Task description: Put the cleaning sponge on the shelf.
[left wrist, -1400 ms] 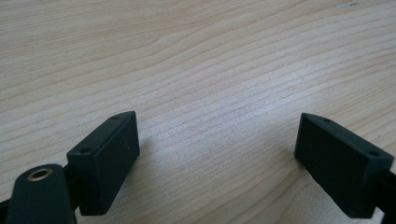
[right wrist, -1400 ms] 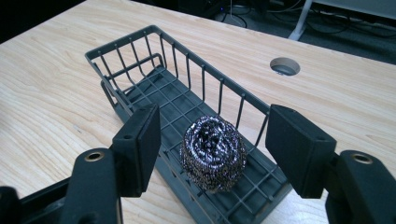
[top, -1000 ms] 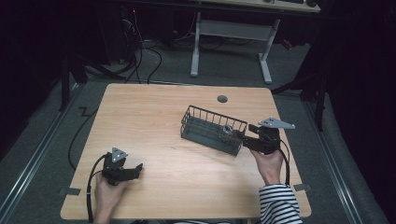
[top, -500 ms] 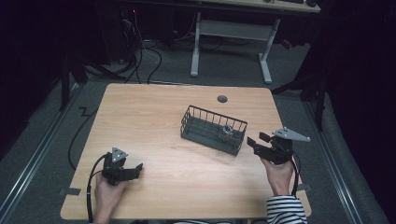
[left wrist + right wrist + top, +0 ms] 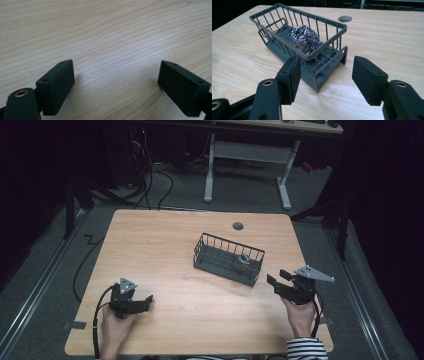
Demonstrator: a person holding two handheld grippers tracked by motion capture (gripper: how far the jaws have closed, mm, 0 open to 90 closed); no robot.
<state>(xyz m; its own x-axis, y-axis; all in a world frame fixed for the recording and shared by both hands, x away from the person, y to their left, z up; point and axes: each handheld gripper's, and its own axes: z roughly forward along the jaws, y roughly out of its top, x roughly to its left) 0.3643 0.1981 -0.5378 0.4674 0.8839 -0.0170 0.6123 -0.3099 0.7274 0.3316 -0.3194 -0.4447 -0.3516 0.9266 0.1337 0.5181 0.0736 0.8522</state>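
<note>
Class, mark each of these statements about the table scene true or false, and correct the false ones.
1. The steel scourer lies inside the wire basket. True.
2. The right gripper is shut on the basket's rim. False: its fingers are spread open, short of the basket and touching nothing.
3. The left gripper is open above bare wood. True.
4. The basket stands at the table's near left corner. False: it stands right of the middle, nearer the right gripper.
5. The basket lies tipped on its side. False: it stands upright on its base.

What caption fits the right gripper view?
Open right gripper faces a grey wire basket holding a steel scourer.
</note>
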